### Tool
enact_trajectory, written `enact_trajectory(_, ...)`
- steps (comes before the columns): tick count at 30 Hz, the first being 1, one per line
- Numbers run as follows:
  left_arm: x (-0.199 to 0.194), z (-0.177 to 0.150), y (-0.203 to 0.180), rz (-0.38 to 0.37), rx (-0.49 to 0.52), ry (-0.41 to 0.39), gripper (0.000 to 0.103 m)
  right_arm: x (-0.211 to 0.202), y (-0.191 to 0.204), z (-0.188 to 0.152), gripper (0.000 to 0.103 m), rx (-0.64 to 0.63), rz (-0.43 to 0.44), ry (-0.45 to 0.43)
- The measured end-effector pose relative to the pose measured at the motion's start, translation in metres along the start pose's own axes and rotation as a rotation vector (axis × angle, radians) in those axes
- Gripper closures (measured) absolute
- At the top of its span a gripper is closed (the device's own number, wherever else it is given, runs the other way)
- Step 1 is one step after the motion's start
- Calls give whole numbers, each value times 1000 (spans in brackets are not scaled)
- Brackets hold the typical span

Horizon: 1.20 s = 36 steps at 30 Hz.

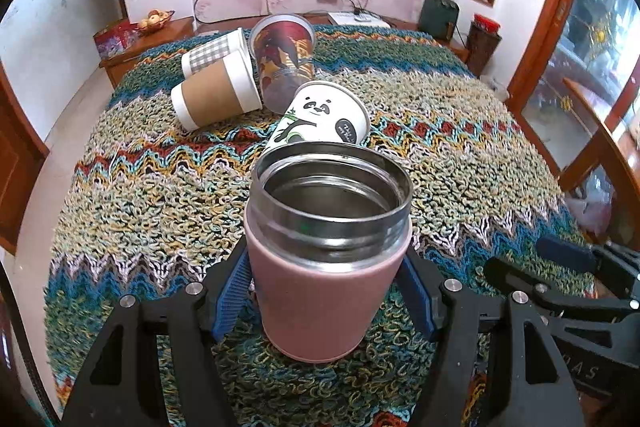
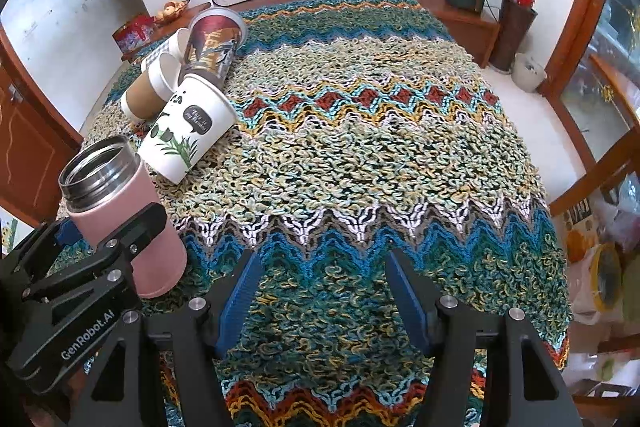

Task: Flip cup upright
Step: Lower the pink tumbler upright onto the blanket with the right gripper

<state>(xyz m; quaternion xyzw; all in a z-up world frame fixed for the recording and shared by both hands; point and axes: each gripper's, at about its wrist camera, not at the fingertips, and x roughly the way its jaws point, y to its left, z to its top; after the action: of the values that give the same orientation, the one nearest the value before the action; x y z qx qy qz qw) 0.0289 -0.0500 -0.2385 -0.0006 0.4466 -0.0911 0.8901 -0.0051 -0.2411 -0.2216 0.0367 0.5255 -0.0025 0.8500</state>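
Note:
A pink steel-rimmed cup (image 1: 326, 259) stands upright on the knitted cloth, mouth up. My left gripper (image 1: 326, 291) has its blue fingers (image 1: 232, 291) on both sides of the cup's body, closed on it. In the right wrist view the same cup (image 2: 120, 211) shows at the left with the left gripper (image 2: 108, 247) around it. My right gripper (image 2: 324, 291) is open and empty over the cloth, to the right of the cup; it also shows in the left wrist view (image 1: 560, 267).
Several paper cups lie on their sides behind the pink cup: a panda cup (image 1: 324, 115), a brown-sleeved cup (image 1: 216, 95), a checked cup (image 1: 212, 53) and a dark printed cup (image 1: 284, 59). The colourful knitted cloth (image 2: 380, 147) covers the table.

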Motion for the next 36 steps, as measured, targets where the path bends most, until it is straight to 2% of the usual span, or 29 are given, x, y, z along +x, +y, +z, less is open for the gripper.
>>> enact_trajectory(5, 3, -5, 3, 1, -26, -23, 32, 3, 2, -3, 38, 8, 7, -14)
enact_trajectory(26, -7, -34, -3, 29, 22, -100, 32, -2, 5, -16, 38, 0, -72, -112)
enact_trajectory(29, -9, -36, -6, 62, 43, -123, 32, -1, 5, -18, 38, -6, -75, -119)
enact_trajectory(34, -12, -39, -6, 88, 46, -143, 25, -4, 8, -22, 38, -20, -96, -157)
enact_trajectory(36, -12, -38, -2, 97, 24, -131, 16, -4, 8, -22, 38, -22, -103, -164)
